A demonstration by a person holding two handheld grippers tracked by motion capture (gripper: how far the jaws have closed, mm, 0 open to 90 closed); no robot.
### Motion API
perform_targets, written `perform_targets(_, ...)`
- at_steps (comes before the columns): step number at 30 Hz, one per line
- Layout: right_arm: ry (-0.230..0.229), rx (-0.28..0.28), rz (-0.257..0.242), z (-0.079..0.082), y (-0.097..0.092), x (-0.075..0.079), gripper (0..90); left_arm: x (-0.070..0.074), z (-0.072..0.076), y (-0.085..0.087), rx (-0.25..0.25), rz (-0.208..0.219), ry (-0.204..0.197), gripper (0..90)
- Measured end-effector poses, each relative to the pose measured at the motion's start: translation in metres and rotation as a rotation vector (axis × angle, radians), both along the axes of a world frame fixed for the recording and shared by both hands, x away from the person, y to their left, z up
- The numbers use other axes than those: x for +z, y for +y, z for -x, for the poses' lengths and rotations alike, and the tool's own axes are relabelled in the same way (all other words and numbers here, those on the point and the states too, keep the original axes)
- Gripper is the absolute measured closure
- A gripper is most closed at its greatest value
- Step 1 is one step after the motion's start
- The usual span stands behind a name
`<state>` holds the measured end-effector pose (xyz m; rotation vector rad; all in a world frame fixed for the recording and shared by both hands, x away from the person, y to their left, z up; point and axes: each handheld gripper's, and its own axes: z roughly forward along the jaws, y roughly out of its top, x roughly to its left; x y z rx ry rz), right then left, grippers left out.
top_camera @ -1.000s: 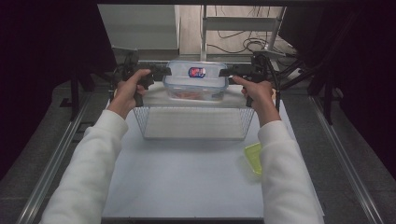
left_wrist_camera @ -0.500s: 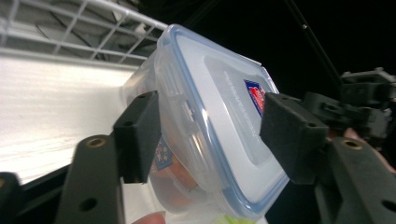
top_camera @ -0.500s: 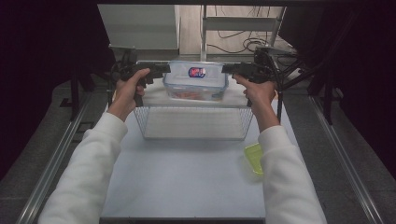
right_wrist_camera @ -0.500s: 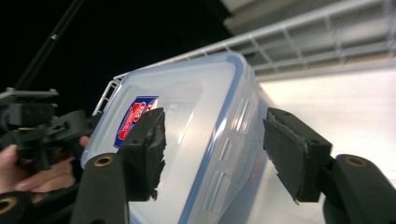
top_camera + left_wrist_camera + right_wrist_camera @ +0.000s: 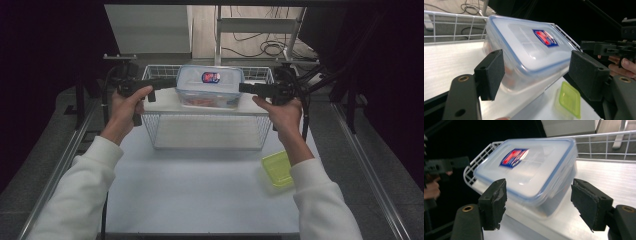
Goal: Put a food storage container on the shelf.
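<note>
A clear plastic container (image 5: 210, 86) with a blue-rimmed lid and a red and blue label rests on a white board (image 5: 162, 103) across the top of a wire basket (image 5: 205, 146). My left gripper (image 5: 172, 83) is at its left end and my right gripper (image 5: 243, 88) at its right end. In the left gripper view the container (image 5: 529, 50) lies just beyond my left gripper (image 5: 537, 72), whose jaws stand wide apart. The right gripper view shows a near corner of the container (image 5: 531, 170) between the spread jaws of my right gripper (image 5: 540, 203).
A yellow-green lid (image 5: 277, 169) lies on the white table (image 5: 200, 195) to the right of the basket's front, also visible as the lid (image 5: 569, 100). Metal rails run along both table sides. Cables and a frame stand behind the basket.
The container stays in about the same place on the basket. Both hands have shifted slightly, the right one a little lower than half a second ago.
</note>
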<state>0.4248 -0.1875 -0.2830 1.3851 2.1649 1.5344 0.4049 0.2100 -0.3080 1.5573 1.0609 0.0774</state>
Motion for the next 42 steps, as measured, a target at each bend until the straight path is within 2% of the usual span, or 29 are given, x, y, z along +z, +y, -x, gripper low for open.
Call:
perform_targets(4, -0.053, 0.038, 0.041, 0.018, 0.005, 0.0, 28.3, -0.003, 0.013, 0.004, -0.007, -0.008, -0.019, 28.6)
perform_targets(5, -0.098, 0.059, 0.081, 0.03, 0.01, -0.002, 28.2, -0.005, 0.024, 0.005, -0.01, -0.025, -0.037, 28.5)
perform_targets(6, -0.098, 0.059, 0.081, 0.03, 0.01, -0.002, 28.2, -0.005, 0.024, 0.005, -0.01, -0.025, -0.037, 28.5)
perform_targets(7, -0.14, 0.08, 0.117, 0.042, 0.014, -0.004, 28.0, -0.008, 0.035, 0.006, -0.024, -0.029, -0.049, 28.4)
perform_targets(10, -0.171, 0.107, 0.135, 0.055, 0.016, -0.007, 27.9, -0.013, 0.047, 0.007, -0.035, -0.029, -0.058, 28.3)
perform_targets(11, -0.193, 0.124, 0.145, 0.067, 0.017, -0.012, 28.0, -0.017, 0.058, 0.007, -0.039, -0.042, -0.074, 28.0)
perform_targets(12, -0.204, 0.13, 0.152, 0.071, 0.018, -0.014, 27.9, -0.017, 0.058, 0.007, -0.039, -0.042, -0.074, 27.9)
perform_targets(13, -0.217, 0.136, 0.166, 0.077, 0.018, -0.017, 28.0, -0.021, 0.071, 0.007, -0.05, -0.065, -0.093, 27.6)
perform_targets(14, -0.217, 0.136, 0.166, 0.077, 0.018, -0.017, 28.0, -0.021, 0.071, 0.007, -0.05, -0.065, -0.093, 27.5)
perform_targets(16, -0.238, 0.144, 0.177, 0.087, 0.016, -0.024, 28.0, -0.028, 0.084, 0.006, -0.059, -0.087, -0.105, 27.4)
perform_targets(18, -0.235, 0.158, 0.169, 0.096, 0.013, -0.032, 27.8, -0.037, 0.097, 0.003, -0.069, -0.107, -0.112, 27.1)
perform_targets(19, -0.236, 0.167, 0.17, 0.106, 0.009, -0.043, 28.0, -0.043, 0.105, 0.001, -0.075, -0.116, -0.111, 26.9)
perform_targets(20, -0.236, 0.167, 0.17, 0.106, 0.009, -0.043, 28.0, -0.047, 0.11, 0.0, -0.082, -0.118, -0.11, 26.9)
perform_targets(21, -0.233, 0.181, 0.181, 0.114, 0.007, -0.053, 28.2, -0.061, 0.125, -0.004, -0.108, -0.122, -0.103, 26.6)
perform_targets(22, -0.233, 0.181, 0.181, 0.114, 0.007, -0.053, 28.2, -0.061, 0.125, -0.004, -0.108, -0.122, -0.103, 26.6)
perform_targets(23, -0.234, 0.184, 0.192, 0.121, 0.006, -0.061, 28.2, -0.066, 0.13, -0.005, -0.118, -0.123, -0.097, 26.6)
perform_targets(24, -0.231, 0.202, 0.198, 0.13, 0.003, -0.073, 28.2, -0.079, 0.141, -0.007, -0.133, -0.13, -0.079, 26.0)
perform_targets(26, -0.226, 0.207, 0.199, 0.134, 0.003, -0.077, 28.2, -0.086, 0.146, -0.008, -0.138, -0.13, -0.066, 25.7)
perform_targets(27, -0.233, 0.22, 0.216, 0.144, 0.0, -0.089, 28.2, -0.098, 0.154, -0.01, -0.142, -0.148, -0.042, 25.6)
perform_targets(29, -0.231, 0.226, 0.219, 0.148, -0.001, -0.095, 28.2, -0.104, 0.158, -0.011, -0.143, -0.168, -0.038, 25.6)
perform_targets(30, -0.207, 0.24, 0.228, 0.155, -0.002, -0.109, 28.2, -0.114, 0.164, -0.014, -0.136, -0.219, -0.033, 25.6)
perform_targets(31, -0.19, 0.244, 0.237, 0.159, -0.003, -0.118, 28.2, -0.119, 0.167, -0.014, -0.134, -0.236, -0.029, 25.6)
perform_targets(34, -0.174, 0.248, 0.239, 0.164, -0.005, -0.13, 28.2, -0.127, 0.172, -0.016, -0.125, -0.263, -0.023, 25.6)
perform_targets(35, -0.151, 0.25, 0.24, 0.169, -0.008, -0.143, 28.2, -0.138, 0.176, -0.017, -0.118, -0.291, -0.008, 25.5)
perform_targets(36, -0.151, 0.25, 0.24, 0.169, -0.008, -0.143, 28.2, -0.138, 0.176, -0.017, -0.118, -0.291, -0.008, 25.5)
perform_targets(37, -0.12, 0.258, 0.254, 0.172, -0.009, -0.156, 28.0, -0.15, 0.18, -0.018, -0.112, -0.322, 0.01, 25.6)
perform_targets(38, -0.12, 0.258, 0.254, 0.172, -0.009, -0.156, 28.0, -0.15, 0.18, -0.018, -0.112, -0.322, 0.01, 25.6)
perform_targets(39, -0.095, 0.262, 0.285, 0.174, -0.01, -0.165, 27.9, -0.161, 0.182, -0.02, -0.112, -0.351, 0.04, 25.5)
perform_targets(42, -0.086, 0.261, 0.29, 0.175, -0.01, -0.169, 27.9, -0.167, 0.183, -0.02, -0.11, -0.373, 0.054, 25.5)
